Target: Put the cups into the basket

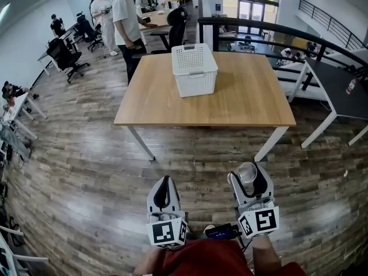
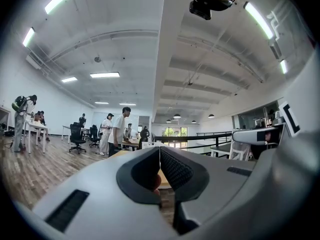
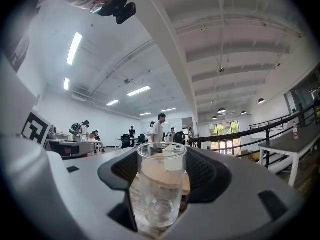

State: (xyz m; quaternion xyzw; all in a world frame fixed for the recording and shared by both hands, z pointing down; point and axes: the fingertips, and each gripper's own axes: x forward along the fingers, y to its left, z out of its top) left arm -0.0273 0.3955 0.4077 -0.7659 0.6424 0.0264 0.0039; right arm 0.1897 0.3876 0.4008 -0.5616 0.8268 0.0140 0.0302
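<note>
A clear glass cup [image 1: 247, 171] stands upright between the jaws of my right gripper [image 1: 249, 180], which is shut on it over the wooden floor, short of the table. In the right gripper view the cup [image 3: 160, 189] fills the gap between the black pads [image 3: 207, 176]. My left gripper [image 1: 165, 183] hangs beside it, its jaws meeting with nothing between them; in the left gripper view the left gripper [image 2: 160, 156] shows its pads touching along one line. The white slotted basket [image 1: 194, 68] sits on the far half of the wooden table [image 1: 241, 105], well ahead of both grippers.
Several people [image 1: 123, 16] stand by desks and office chairs beyond the table's far left corner. A black railing [image 1: 276, 30] runs behind the table. A dark-topped table with white legs [image 1: 339, 91] stands at the right. More desks line the left wall.
</note>
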